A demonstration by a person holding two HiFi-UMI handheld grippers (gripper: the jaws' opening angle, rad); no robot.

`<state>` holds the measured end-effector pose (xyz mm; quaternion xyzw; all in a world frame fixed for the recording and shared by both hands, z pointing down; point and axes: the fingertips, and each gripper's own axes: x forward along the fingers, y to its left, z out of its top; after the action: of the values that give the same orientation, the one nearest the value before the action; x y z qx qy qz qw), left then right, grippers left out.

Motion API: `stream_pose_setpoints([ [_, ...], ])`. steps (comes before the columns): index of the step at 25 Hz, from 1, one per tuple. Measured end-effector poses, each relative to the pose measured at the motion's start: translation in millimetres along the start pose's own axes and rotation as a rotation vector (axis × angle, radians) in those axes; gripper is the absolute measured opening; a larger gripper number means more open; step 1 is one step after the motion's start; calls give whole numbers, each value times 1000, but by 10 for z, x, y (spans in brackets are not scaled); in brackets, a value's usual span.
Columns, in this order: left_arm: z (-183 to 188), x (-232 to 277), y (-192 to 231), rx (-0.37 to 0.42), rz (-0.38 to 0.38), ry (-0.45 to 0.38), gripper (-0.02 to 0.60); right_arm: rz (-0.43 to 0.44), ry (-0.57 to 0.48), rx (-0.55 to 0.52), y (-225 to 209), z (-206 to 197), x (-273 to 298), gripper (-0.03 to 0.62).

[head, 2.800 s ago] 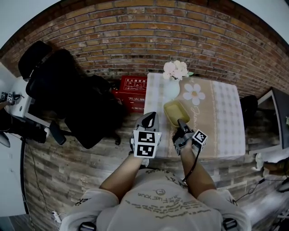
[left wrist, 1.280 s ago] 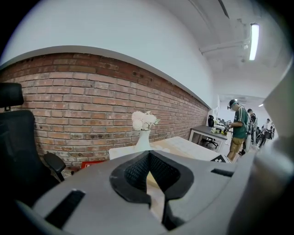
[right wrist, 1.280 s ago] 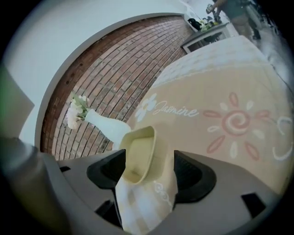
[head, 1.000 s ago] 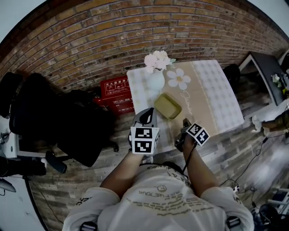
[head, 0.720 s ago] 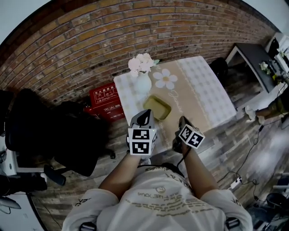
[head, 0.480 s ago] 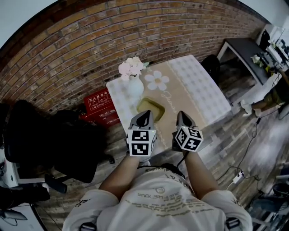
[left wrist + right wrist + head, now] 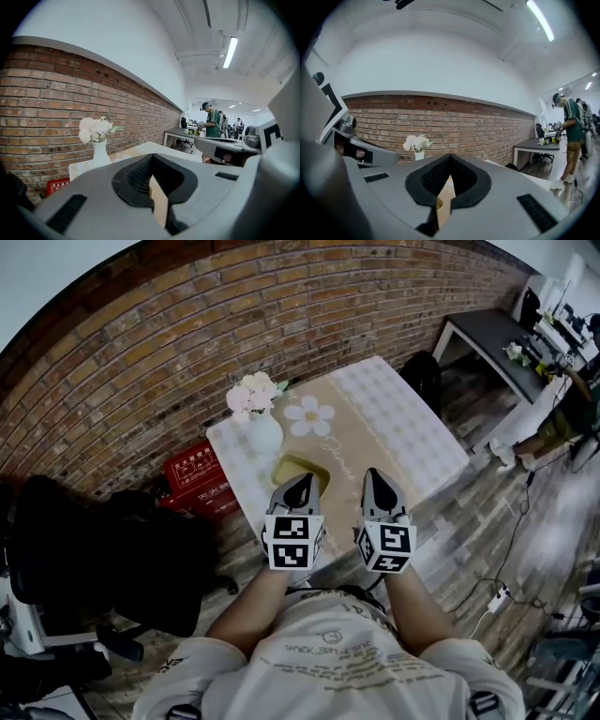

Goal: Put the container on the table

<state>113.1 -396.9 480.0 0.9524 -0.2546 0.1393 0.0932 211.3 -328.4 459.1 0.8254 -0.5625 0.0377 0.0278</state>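
The yellow container (image 7: 292,468) sits on the cloth-covered table (image 7: 403,427), near the table's left front part, just in front of a white vase (image 7: 263,435) of pale flowers. My left gripper (image 7: 304,480) hovers above the container's near edge and hides part of it. Beside it, at the same height, my right gripper (image 7: 374,474) hangs over the table's front. Both are shut and hold nothing. In the right gripper view a yellow sliver of the container (image 7: 439,204) shows below the shut right gripper (image 7: 449,163). The left gripper (image 7: 151,159) points at the brick wall.
A red box (image 7: 197,474) stands on the floor left of the table, against the brick wall. A black office chair (image 7: 103,549) is at the left. At the far right stand a dark desk (image 7: 497,338) and a person (image 7: 572,136); cables lie on the floor.
The right gripper has risen and rolled, now level beside the left one. The view has swung, so the table sits further left. The container stays on the table.
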Motion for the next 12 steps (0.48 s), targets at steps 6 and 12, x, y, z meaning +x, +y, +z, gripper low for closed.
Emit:
stream_pose_setpoints([
  [6,73,61,-40,22,-10,-14,5,-36,24,52,-181,-47,46,0],
  [12,85,86,-48,33,-10,-14,5,-38,26,61,-264,-19,54,0],
])
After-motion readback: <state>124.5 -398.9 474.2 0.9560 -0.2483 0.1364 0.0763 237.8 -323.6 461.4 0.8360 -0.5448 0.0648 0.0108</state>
